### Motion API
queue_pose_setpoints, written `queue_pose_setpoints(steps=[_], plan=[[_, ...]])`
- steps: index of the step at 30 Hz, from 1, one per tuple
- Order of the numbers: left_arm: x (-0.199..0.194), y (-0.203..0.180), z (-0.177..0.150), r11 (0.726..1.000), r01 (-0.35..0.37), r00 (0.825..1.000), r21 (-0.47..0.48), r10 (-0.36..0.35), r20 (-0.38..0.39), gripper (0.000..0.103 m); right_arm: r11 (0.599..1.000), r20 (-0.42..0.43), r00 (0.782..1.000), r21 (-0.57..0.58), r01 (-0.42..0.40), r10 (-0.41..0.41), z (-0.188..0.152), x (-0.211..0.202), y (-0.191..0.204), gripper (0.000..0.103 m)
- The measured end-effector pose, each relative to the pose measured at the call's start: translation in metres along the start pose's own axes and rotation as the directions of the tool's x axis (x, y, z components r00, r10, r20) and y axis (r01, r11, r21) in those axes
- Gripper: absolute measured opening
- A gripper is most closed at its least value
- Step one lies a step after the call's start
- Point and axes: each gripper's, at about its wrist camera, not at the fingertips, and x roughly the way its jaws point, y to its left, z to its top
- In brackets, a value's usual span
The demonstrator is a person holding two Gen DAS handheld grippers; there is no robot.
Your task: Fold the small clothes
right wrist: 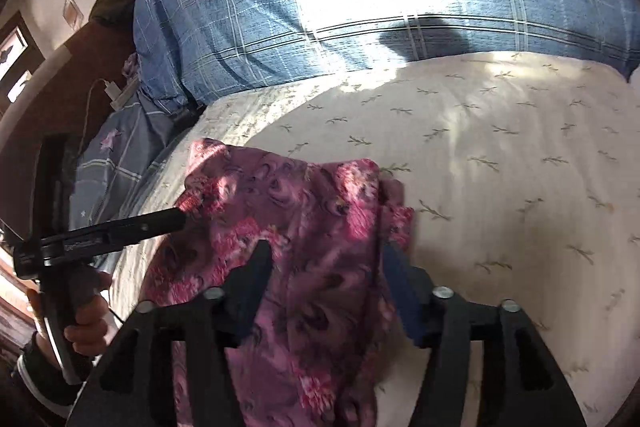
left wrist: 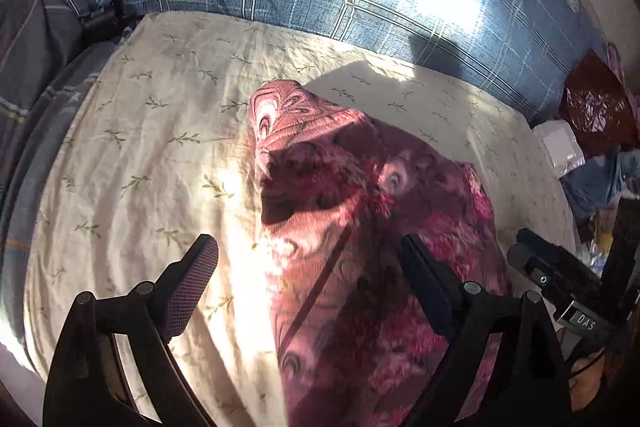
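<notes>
Fingers (left wrist: 208, 279) spread above pink garment (left wrist: 360, 227).

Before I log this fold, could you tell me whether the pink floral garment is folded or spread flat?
Folded, loosely: the pink floral garment lies doubled into a narrow, rumpled strip on the cream sheet, a second layer showing at its right edge.

the pink cloth (left wrist: 360, 227) runs off the bottom edge in both views, its lower end unseen. the right gripper (right wrist: 326, 275) has its right finger partly behind the cloth, so pad contact cannot be told. the clutter (left wrist: 592, 147) at the right edge is cut off.
</notes>
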Motion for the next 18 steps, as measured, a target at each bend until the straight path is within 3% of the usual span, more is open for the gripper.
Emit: queue_pose_setpoints(steps=[3, 6, 8, 10, 14, 18], plan=[[-0.031, -0.009, -0.026, 0.993, -0.086, 0.995, 0.080, 0.082, 0.054, 0.095, 0.980, -0.007, 0.981, -0.063, 0.191, -0.192, -0.024, -0.024, 0.002, 0.096], [-0.051, -0.011, -0.055, 0.981, -0.149, 0.987, 0.120, 0.140, 0.083, 0.095, 0.946, -0.050, 0.950, -0.125, 0.299, -0.307, -0.050, -0.041, 0.004, 0.101], [-0.058, -0.009, -0.073, 0.977, -0.170, 0.984, 0.127, 0.163, 0.069, 0.095, 0.939, -0.113, 0.939, -0.153, 0.307, -0.325, -0.066, -0.046, 0.006, 0.101], [-0.063, -0.008, -0.091, 0.977, -0.168, 0.985, 0.134, 0.161, 0.063, 0.095, 0.946, -0.100, 0.947, -0.146, 0.291, -0.306, -0.086, -0.060, 0.006, 0.101], [-0.080, -0.013, -0.119, 0.957, -0.234, 0.968, 0.174, 0.212, 0.135, 0.095, 0.965, -0.072, 0.965, -0.090, 0.245, -0.251, -0.106, -0.078, 0.010, 0.101], [-0.092, -0.019, -0.138, 0.950, -0.253, 0.962, 0.186, 0.226, 0.154, 0.095, 0.971, -0.067, 0.970, -0.065, 0.231, -0.235, -0.117, -0.084, 0.011, 0.102]])
